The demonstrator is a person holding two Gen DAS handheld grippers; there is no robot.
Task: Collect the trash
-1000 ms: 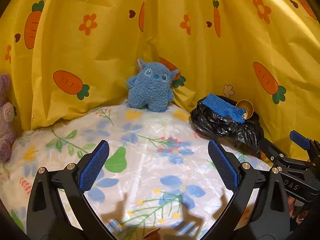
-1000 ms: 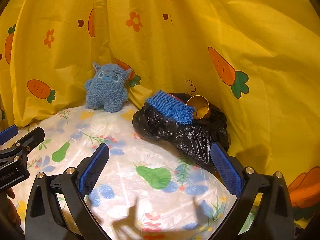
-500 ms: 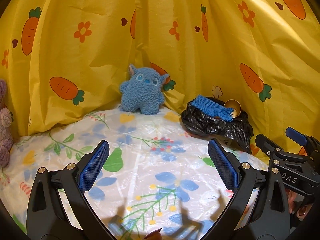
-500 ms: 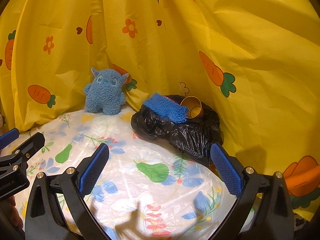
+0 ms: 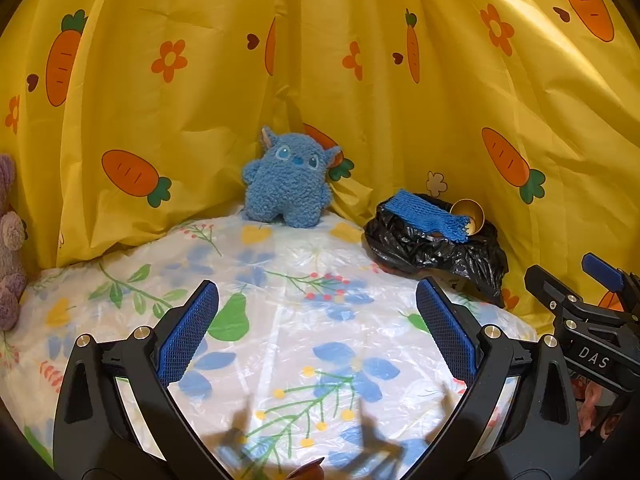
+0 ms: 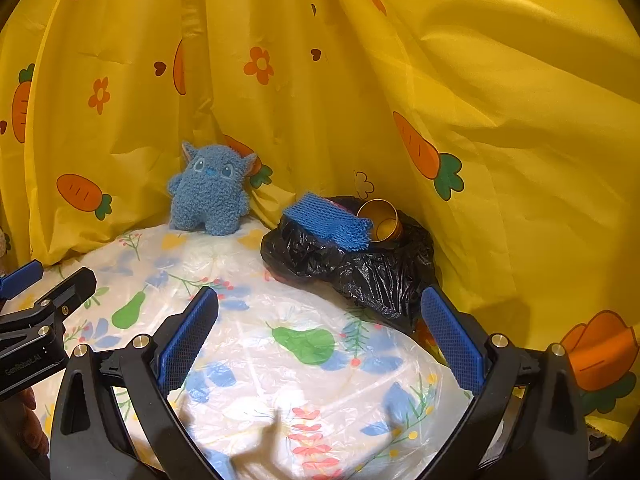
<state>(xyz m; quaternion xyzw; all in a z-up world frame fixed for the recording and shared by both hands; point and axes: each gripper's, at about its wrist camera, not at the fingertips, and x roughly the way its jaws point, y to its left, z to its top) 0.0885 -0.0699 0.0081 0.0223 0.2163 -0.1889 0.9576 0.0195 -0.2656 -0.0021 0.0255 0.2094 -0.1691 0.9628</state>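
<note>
A black trash bag [image 5: 440, 246] [image 6: 360, 268] lies crumpled at the back right of the flower-printed table cover. On top of it rest a blue mesh sleeve [image 5: 428, 216] [image 6: 330, 222] and a gold paper cup [image 5: 470, 216] [image 6: 380, 224] lying on its side. My left gripper [image 5: 316, 332] is open and empty, well in front of the bag. My right gripper [image 6: 318, 336] is also open and empty, its right finger near the bag's front edge. Each gripper shows at the edge of the other's view.
A blue plush toy [image 5: 290, 184] [image 6: 210, 192] sits against the yellow carrot-print curtain [image 5: 200, 80] behind the table. A purple plush [image 5: 10, 240] stands at the far left edge. The flowered plastic cover [image 5: 304, 320] lies between the grippers and the bag.
Both grippers have drawn back from the bag and the curtain, so the bag and plush look smaller and farther. Both have stayed open with nothing in them.
</note>
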